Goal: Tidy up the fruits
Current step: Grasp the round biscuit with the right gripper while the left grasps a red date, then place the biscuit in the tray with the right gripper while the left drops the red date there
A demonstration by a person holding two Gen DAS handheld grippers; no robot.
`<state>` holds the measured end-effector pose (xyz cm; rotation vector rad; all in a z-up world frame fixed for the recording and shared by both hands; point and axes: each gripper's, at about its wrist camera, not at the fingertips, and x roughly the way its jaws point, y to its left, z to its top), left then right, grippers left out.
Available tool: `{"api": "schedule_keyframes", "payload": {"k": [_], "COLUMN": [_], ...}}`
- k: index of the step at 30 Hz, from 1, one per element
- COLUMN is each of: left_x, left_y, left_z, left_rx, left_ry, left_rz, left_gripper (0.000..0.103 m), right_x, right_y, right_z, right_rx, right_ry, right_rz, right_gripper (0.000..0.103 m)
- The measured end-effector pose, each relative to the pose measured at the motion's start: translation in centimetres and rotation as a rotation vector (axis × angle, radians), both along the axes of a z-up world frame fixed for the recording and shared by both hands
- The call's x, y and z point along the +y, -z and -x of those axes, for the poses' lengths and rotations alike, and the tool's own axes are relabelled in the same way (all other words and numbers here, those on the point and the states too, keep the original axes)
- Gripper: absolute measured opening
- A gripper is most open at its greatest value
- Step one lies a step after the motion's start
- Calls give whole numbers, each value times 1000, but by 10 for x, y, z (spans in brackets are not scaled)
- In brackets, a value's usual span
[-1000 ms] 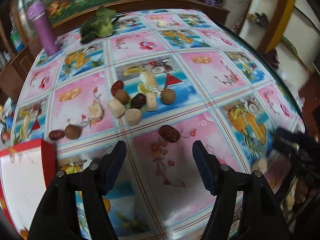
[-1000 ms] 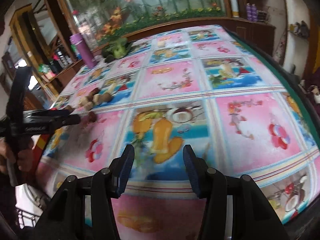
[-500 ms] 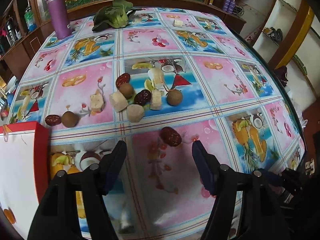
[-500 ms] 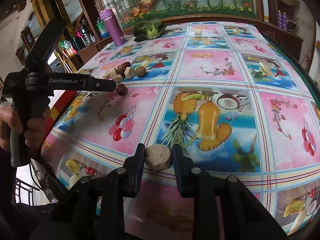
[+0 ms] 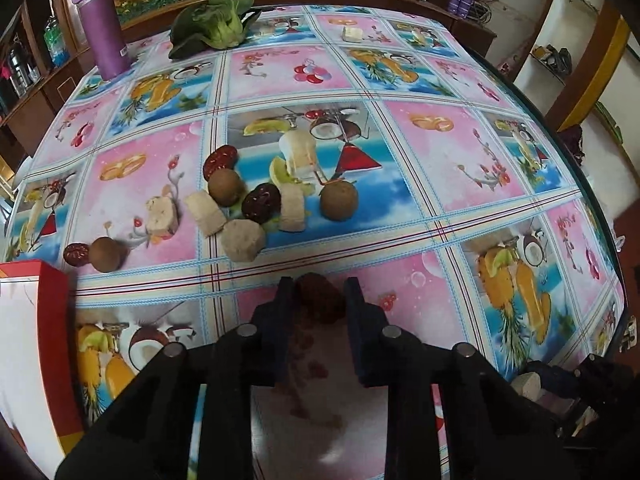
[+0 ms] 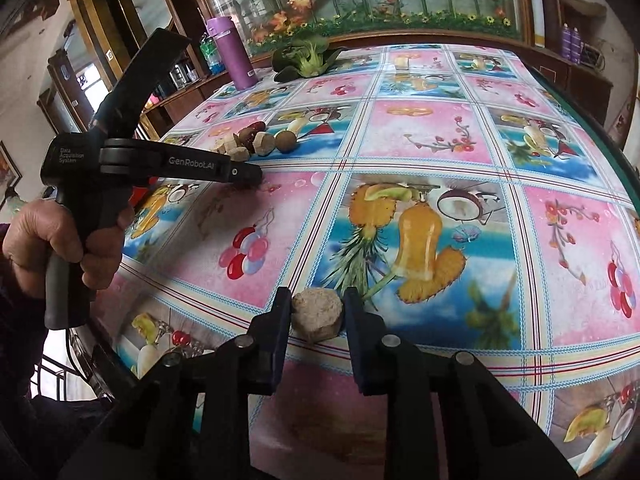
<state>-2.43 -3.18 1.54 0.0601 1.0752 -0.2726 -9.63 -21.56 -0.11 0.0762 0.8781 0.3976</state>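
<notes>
Closing in since half a second ago, the left gripper (image 5: 318,300) now pinches a red date (image 5: 320,298), half hidden between its fingers on the fruit-print tablecloth (image 5: 440,160). Right gripper (image 6: 316,314) clamps a tan banana slice (image 6: 317,314) near the table's edge; a red box (image 5: 36,340) is cut off at left.

Left hand-held gripper (image 5: 320,300) closed around a dark red date (image 5: 320,298) on the table (image 5: 440,168). Fruit pieces (image 5: 256,204) clustered mid-table; red box (image 5: 36,340) at left edge.
</notes>
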Motion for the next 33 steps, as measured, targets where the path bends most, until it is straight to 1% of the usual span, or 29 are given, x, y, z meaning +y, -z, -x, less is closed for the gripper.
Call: {"api": "schedule_keyframes", "payload": {"k": [4, 7, 12, 16, 20, 25, 27, 30, 33], "left_x": [2, 10, 32, 65, 113, 170, 189, 214, 230], "left_y": [1, -3, -28, -52, -68, -72, -71, -67, -63], "left_z": [4, 8, 32, 59, 91, 122, 128, 133, 135], "left_rx": [-21, -26, -105, -175, -232, -253, -258, -263, -257], "left_ry": [22, 10, -6, -57, -153, -275, -323, -386, -419], "left_rz": [-12, 2, 13, 32, 17, 4, -8, -17, -11], "left_gripper": [27, 27, 27, 27, 27, 27, 27, 27, 27], "right_x": [3, 5, 16, 37, 74, 127, 149, 189, 222], "right_y": [-1, -3, -13, -25, -37, -48, -51, -53, -53], "right_z": [1, 1, -1, -7, -16, -26, -32, -42, -46], "right_rx": [0, -3, -25, -52, -75, -108, -112, -99, -102], "right_ry": [-3, 1, -13, -51, -111, -188, -217, -283, -324], "right_rz": [19, 36, 55, 44, 32, 10, 0, -41, -47], "right_gripper": [25, 25, 25, 25, 25, 25, 25, 25, 25]}}
